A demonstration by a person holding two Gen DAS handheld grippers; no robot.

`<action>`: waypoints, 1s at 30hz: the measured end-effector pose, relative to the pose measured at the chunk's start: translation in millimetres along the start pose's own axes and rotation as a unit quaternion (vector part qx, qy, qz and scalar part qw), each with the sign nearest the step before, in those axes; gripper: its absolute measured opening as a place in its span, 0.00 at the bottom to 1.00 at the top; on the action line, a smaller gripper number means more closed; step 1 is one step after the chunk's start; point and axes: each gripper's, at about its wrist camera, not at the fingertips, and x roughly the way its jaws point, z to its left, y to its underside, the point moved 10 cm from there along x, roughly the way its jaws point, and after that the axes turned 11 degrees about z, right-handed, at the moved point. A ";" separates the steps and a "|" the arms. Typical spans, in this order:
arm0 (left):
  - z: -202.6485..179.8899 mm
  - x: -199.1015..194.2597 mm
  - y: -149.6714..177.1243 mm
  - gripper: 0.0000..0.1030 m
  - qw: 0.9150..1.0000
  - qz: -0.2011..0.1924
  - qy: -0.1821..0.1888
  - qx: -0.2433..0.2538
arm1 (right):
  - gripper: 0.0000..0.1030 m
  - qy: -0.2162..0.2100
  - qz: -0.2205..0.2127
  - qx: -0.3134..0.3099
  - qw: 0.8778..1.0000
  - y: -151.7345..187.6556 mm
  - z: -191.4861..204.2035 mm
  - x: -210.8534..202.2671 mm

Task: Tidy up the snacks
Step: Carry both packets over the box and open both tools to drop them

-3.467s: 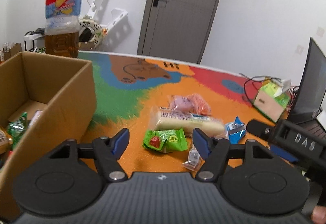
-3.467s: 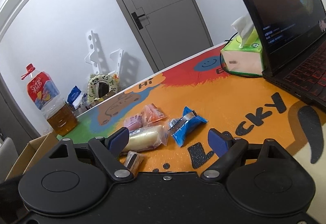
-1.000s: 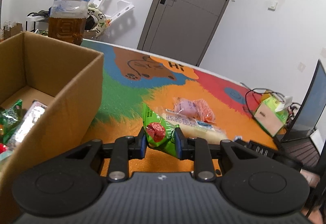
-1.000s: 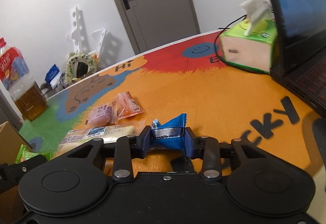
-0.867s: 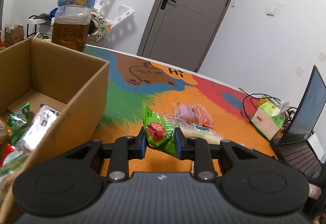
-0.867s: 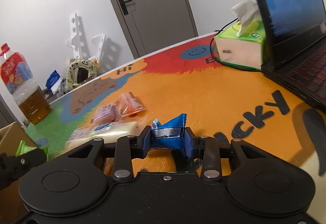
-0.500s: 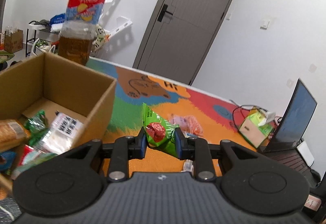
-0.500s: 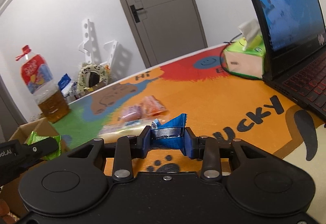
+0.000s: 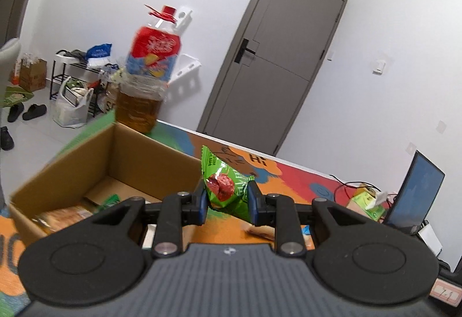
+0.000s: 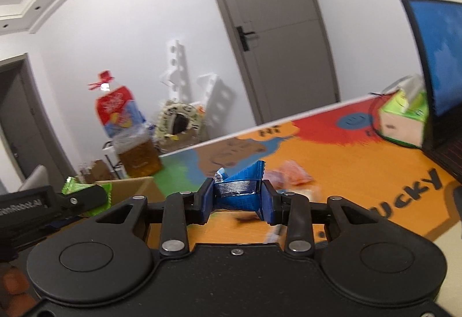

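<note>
Snacks are partly sorted: several packets already lie in the cardboard box point(image 9: 127, 169), while a pink packet point(image 10: 291, 177) and a few blurred others wait on the colourful mat point(image 10: 361, 161), at about two o'clock from your blue one. You have two more lifted clear of the mat. Your left gripper point(image 9: 226, 198) is clenched on the green packet point(image 9: 225, 187), with the box at nine o'clock. Your right gripper point(image 10: 238, 197) pinches the blue packet point(image 10: 239, 193).

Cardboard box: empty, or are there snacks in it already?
Partly filled. The open cardboard box shows several blurred packets on its floor; bare cardboard remains.
</note>
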 end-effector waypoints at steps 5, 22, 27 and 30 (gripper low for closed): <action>17.7 -12.5 -9.0 0.25 1.000 -0.006 -0.008 -0.006 | 0.34 -0.018 -0.003 -0.017 1.000 -4.1 25.6 -1.8; 72.1 -28.9 -33.0 0.25 0.999 -0.018 -0.032 -0.028 | 0.34 -0.062 -0.004 -0.059 0.996 -8.6 92.1 2.6; 88.9 -23.7 -36.5 0.25 0.998 -0.014 -0.041 -0.037 | 0.34 -0.070 0.005 -0.066 0.995 -6.0 105.3 12.4; 95.3 -18.4 -37.0 0.26 0.998 -0.009 -0.045 -0.041 | 0.34 -0.075 0.011 -0.071 0.995 -5.4 112.9 18.2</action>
